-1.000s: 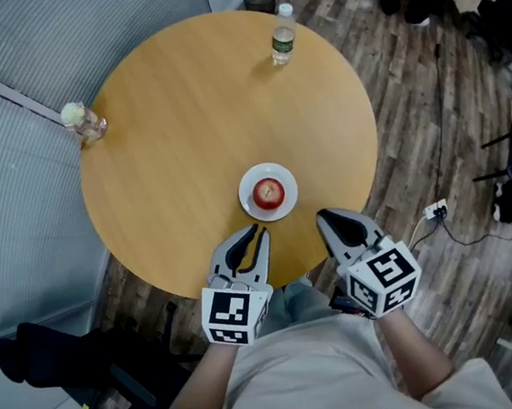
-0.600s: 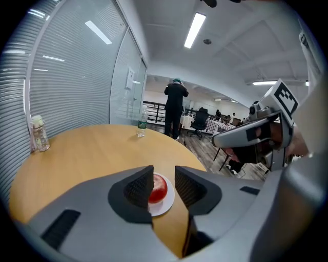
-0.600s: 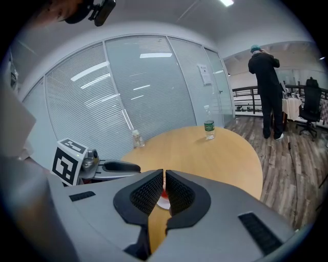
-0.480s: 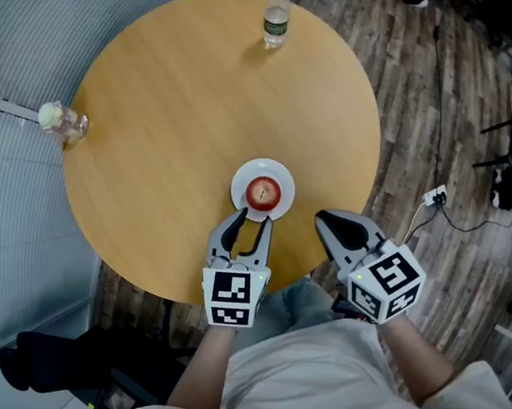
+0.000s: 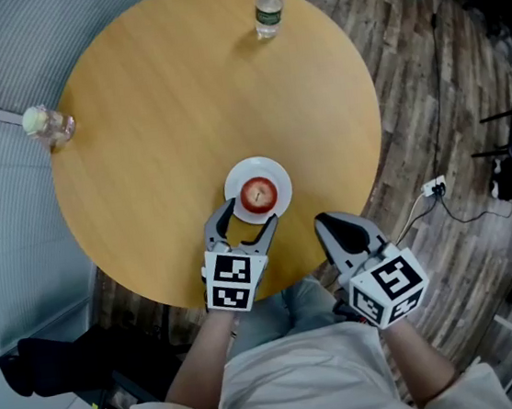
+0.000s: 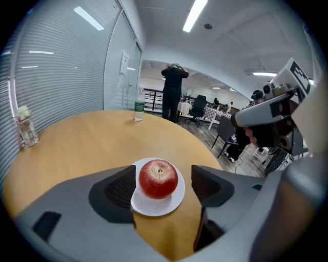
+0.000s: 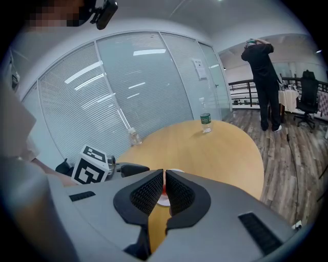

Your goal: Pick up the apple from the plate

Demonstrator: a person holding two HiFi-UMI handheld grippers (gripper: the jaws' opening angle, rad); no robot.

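A red apple sits upright on a small white plate near the front edge of the round wooden table. My left gripper is low at the plate's near side and its jaws are opening. In the left gripper view the apple lies between and just beyond the two pads, with a gap on each side. My right gripper hovers to the right of the plate, over the table's edge, shut with nothing in it.
A water bottle stands at the table's far edge and a small clear jar at its left edge. Glass walls with blinds run along the left. A person stands well beyond the table. A cable and plug lie on the wooden floor.
My left gripper has moved forward and down to the plate, and its jaws have gone from nearly shut to wide apart. The right gripper has hardly moved.
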